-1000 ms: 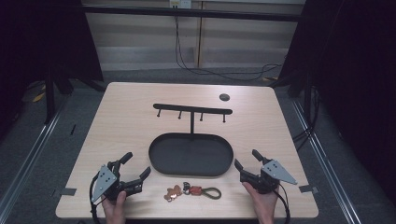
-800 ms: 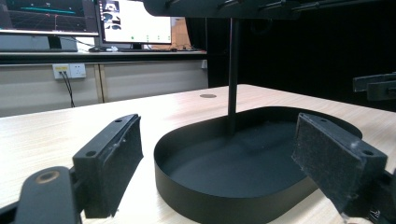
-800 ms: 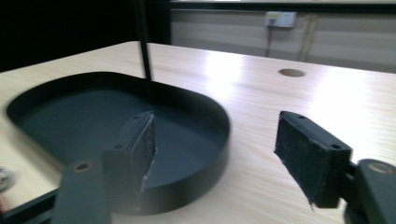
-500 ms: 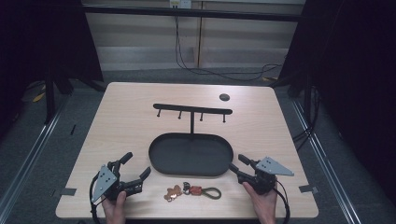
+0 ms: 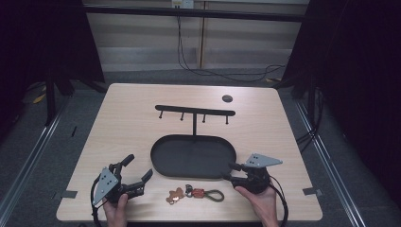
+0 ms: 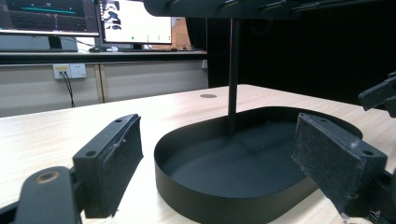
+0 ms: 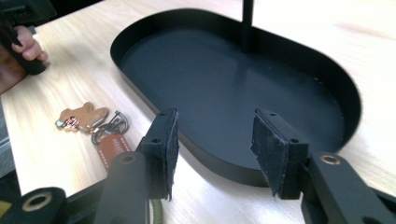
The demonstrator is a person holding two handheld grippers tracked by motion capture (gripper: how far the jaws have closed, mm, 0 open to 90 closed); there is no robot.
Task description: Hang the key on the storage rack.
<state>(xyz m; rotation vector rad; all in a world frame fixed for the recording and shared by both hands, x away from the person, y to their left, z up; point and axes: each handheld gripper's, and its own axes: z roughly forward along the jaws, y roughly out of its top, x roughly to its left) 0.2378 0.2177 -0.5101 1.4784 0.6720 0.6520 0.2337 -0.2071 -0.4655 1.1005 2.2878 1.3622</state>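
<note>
A keychain (image 5: pixel 196 194) lies near the table's front edge: a copper bear charm (image 7: pixel 84 115), a metal clasp, a brown leather tag (image 7: pixel 112 148) and an olive loop. Behind it stands a black oval tray (image 5: pixel 161 166) with a hook stand (image 5: pixel 195 112) rising from it. My right gripper (image 5: pixel 229 171) hovers at the tray's front right rim (image 7: pixel 233 170), right of the keychain and pointing left. Its jaws have just been closing and stand half apart with nothing between them. My left gripper (image 5: pixel 138 166) rests at the front left, wide open and empty, facing the tray (image 6: pixel 224 200).
A small dark round disc (image 5: pixel 227 98) sits in the table's far right part. The stand's post (image 6: pixel 232 74) rises from the tray's back. Dark curtains flank the table, cables run behind it, and monitors (image 6: pixel 93 18) stand beyond.
The right gripper has lifted, swung left toward the tray's front rim, and its jaws have narrowed. The left gripper and the keychain have not moved.
</note>
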